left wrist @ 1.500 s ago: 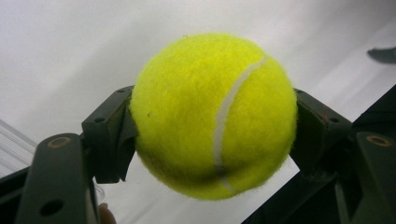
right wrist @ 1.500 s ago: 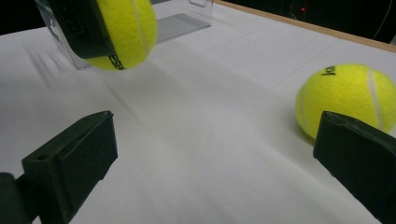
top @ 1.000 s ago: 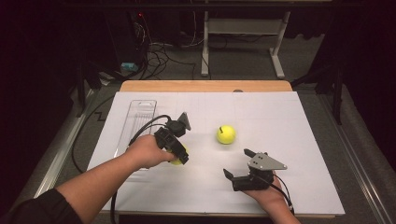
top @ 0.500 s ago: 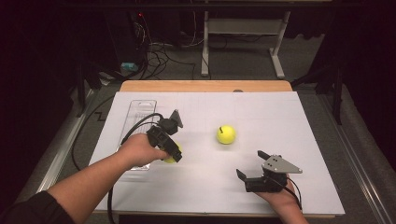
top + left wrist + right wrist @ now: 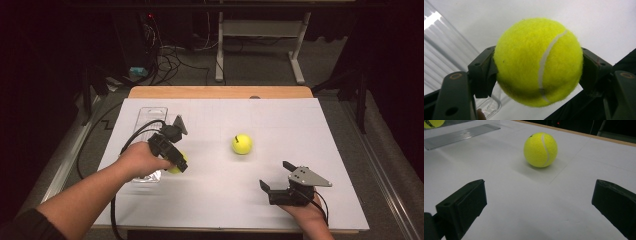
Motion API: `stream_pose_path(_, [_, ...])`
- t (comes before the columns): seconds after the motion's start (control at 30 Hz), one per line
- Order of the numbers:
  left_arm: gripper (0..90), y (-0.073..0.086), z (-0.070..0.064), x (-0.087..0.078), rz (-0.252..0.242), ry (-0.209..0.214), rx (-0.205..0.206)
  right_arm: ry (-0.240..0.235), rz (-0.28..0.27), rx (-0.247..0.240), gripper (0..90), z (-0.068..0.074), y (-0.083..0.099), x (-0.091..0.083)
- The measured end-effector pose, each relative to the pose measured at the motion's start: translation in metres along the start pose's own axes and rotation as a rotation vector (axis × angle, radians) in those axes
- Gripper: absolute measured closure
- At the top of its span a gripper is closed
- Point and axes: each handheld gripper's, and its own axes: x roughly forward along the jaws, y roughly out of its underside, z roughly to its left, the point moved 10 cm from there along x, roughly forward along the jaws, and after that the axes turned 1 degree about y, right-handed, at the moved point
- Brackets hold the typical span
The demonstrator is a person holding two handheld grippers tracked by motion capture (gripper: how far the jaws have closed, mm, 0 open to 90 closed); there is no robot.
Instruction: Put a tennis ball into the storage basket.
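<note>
My left gripper is shut on a yellow tennis ball, held just above the white table by the right edge of a clear plastic tray. In the left gripper view the ball sits squeezed between both jaws, with the ribbed tray to its left. A second tennis ball rests free on the table's middle. My right gripper stands open near the front right, its jaws wide apart. It points at that ball, which lies well ahead of the fingertips.
White paper covers the table, and a wooden edge runs along the back. The left gripper's black cable loops over the tray. In the right gripper view the tray lies far left.
The left gripper has carried its ball a little left toward the tray. The right gripper has drifted right along the front of the table, still open.
</note>
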Motion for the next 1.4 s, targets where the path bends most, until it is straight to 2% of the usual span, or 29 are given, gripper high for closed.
stream_pose_path(0.47, [27.1, 0.005, 0.012, -0.011, 0.002, 0.005, -0.028, -0.007, 0.001, 0.009, 0.0, 0.001, 0.000, 0.001])
stream_pose_path(0.93, [27.1, 0.000, 0.036, -0.026, -0.010, -0.020, -0.082, -0.011, -0.002, 0.007, 0.0, 0.001, -0.001, 0.002])
stream_pose_path(1.4, [27.1, 0.002, 0.059, -0.037, -0.009, -0.037, -0.132, -0.015, -0.005, 0.003, 0.0, 0.002, -0.002, 0.002])
